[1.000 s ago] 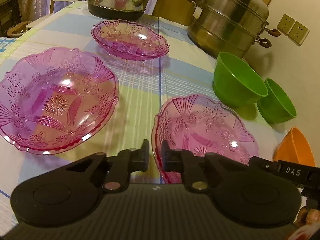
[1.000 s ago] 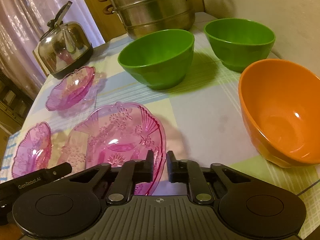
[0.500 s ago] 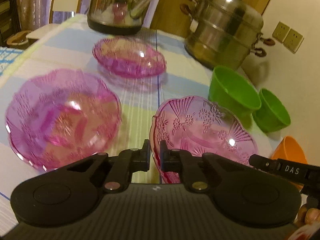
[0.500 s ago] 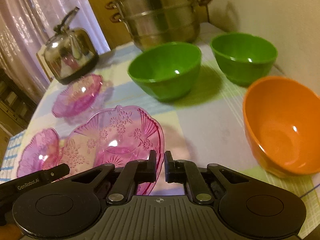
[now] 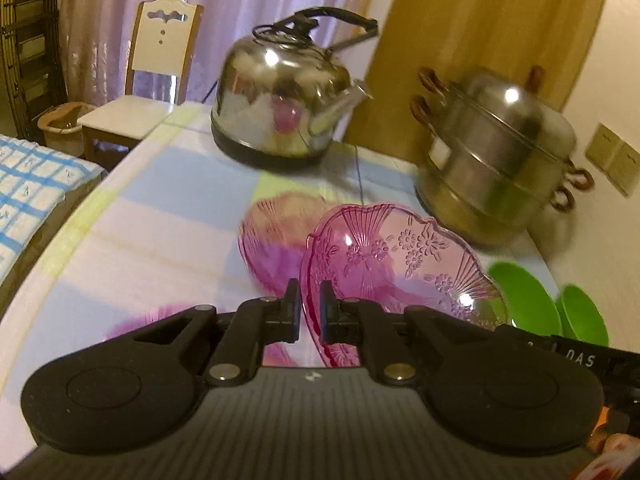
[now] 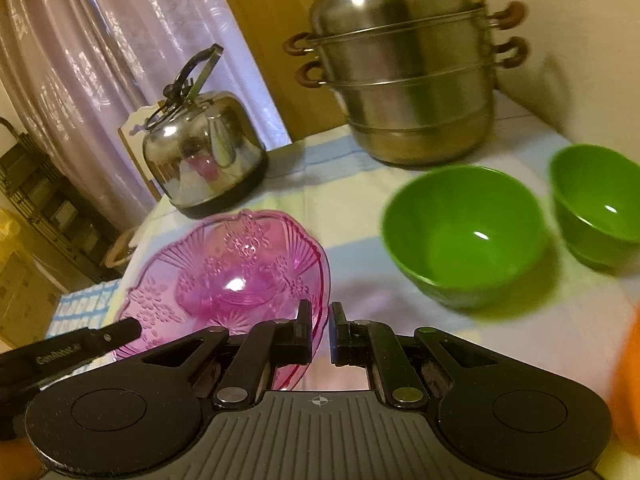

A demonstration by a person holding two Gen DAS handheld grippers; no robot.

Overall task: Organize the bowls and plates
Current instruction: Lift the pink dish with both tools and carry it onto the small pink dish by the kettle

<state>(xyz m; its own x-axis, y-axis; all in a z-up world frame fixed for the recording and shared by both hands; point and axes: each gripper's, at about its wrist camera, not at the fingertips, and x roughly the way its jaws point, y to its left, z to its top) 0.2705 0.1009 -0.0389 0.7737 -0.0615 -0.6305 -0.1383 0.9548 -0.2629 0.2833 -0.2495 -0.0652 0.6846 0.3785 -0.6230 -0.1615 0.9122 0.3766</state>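
Pink pressed glass — the plate (image 5: 400,264) looks stiff, slick and breakable, best held by its scalloped rim. Both claws pinch that rim: left gripper (image 5: 310,312) at lower centre of its view, right gripper (image 6: 320,332) likewise, opposite edges. Held above the table (image 5: 160,224), the plate tilts, hollow facing upward, roughly round — no clear long axis

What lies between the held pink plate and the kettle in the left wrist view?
Another pink plate rests on the tablecloth behind the held pink plate; beyond it bare cloth runs to the kettle.
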